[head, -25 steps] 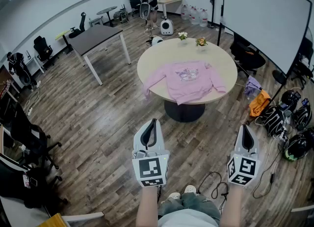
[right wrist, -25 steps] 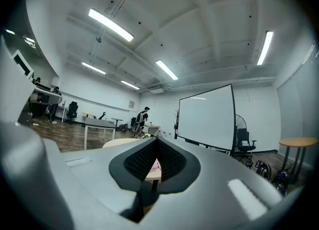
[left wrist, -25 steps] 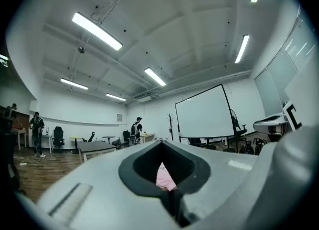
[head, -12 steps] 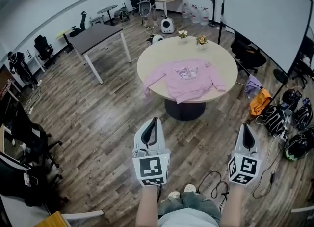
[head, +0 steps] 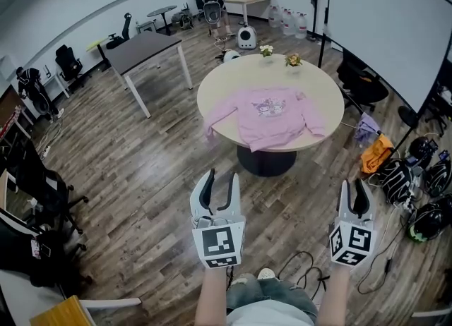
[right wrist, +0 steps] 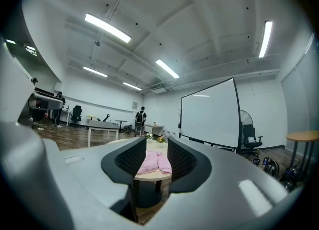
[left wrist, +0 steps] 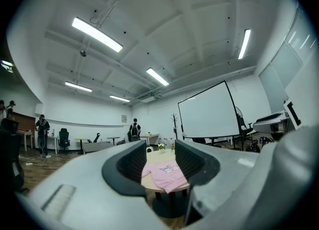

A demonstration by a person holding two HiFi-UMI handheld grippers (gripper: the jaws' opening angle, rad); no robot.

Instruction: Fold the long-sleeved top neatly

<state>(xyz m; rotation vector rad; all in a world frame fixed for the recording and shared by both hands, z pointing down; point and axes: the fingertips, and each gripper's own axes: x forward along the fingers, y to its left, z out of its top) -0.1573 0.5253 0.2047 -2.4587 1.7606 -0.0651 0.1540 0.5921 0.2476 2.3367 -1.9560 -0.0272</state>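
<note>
Jaws spread on both sides, nothing between them. My right gripper (head: 357, 188) has just been opening, and my left gripper (head: 220, 176) stands apart too. Both point level at the table (head: 319, 88), well ahead across the floor, so each gripper view frames the top (head: 272, 114) through its gap. It lies flat, front up, one sleeve (head: 215, 121) drooping over the near-left edge. No fold begun yet. I reckon I carry them open and level so they're ready for the sleeves once I get there.
</note>
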